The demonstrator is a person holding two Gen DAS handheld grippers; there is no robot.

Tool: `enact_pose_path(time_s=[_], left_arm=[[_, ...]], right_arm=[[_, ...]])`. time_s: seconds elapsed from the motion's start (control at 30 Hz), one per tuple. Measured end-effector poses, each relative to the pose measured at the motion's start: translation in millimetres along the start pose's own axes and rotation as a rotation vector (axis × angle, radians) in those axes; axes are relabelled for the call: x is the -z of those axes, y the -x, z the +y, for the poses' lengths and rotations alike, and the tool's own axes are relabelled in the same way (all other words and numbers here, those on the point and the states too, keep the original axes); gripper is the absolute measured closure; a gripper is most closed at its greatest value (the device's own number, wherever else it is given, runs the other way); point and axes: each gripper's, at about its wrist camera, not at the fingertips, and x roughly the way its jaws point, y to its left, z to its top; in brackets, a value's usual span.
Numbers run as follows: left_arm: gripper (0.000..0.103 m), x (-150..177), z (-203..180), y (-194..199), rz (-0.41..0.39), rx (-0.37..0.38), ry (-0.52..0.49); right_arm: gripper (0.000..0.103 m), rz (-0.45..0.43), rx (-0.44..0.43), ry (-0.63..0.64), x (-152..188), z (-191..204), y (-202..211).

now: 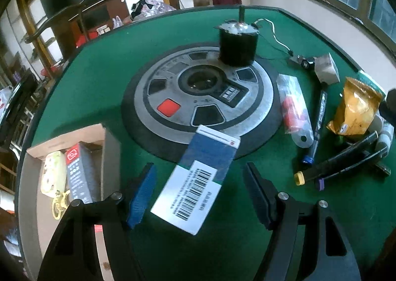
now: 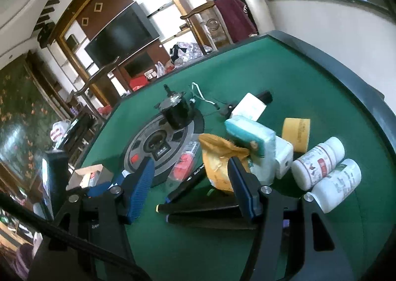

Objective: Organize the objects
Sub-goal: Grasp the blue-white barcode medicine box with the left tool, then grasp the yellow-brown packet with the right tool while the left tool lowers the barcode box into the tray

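A blue and white box with a barcode point(image 1: 198, 179) lies on the green table point(image 1: 99, 97) between the fingers of my left gripper point(image 1: 198, 194), which is open and not touching it. A cardboard box point(image 1: 74, 172) at the left holds a grey pack and a pale object. My right gripper point(image 2: 190, 189) is open and empty above black markers point(image 2: 203, 209). Beside it are a yellow pouch point(image 2: 217, 157), a teal-white pack point(image 2: 250, 135) and two white bottles point(image 2: 319, 162).
A round grey disc point(image 1: 198, 97) sits mid-table with a black motor point(image 1: 237, 43) on it. A red item in a clear bag point(image 1: 294, 107), markers point(image 1: 346, 159), a yellow pouch point(image 1: 354, 107) and a yellow tape roll point(image 2: 297, 132) lie to the right. Chairs stand beyond the far edge.
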Motion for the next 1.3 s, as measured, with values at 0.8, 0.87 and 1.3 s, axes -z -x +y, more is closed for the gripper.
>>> enact_pose_path(time_s=[0.8, 0.87, 1.3], left_arm=[[0.074, 63, 56, 117, -0.19, 0.244, 0.265], [0.074, 72, 69, 119, -0.191, 0.259, 0.297], [0.074, 107, 122, 123, -0.237, 0.285, 0.373]], right_arm=[[0.043, 0.268, -0.144, 0.012, -32, 41, -56], [0.043, 0.31, -0.174, 0.002, -37, 46, -70], [0.043, 0.358, 0.102, 0.335, -27, 89, -82]])
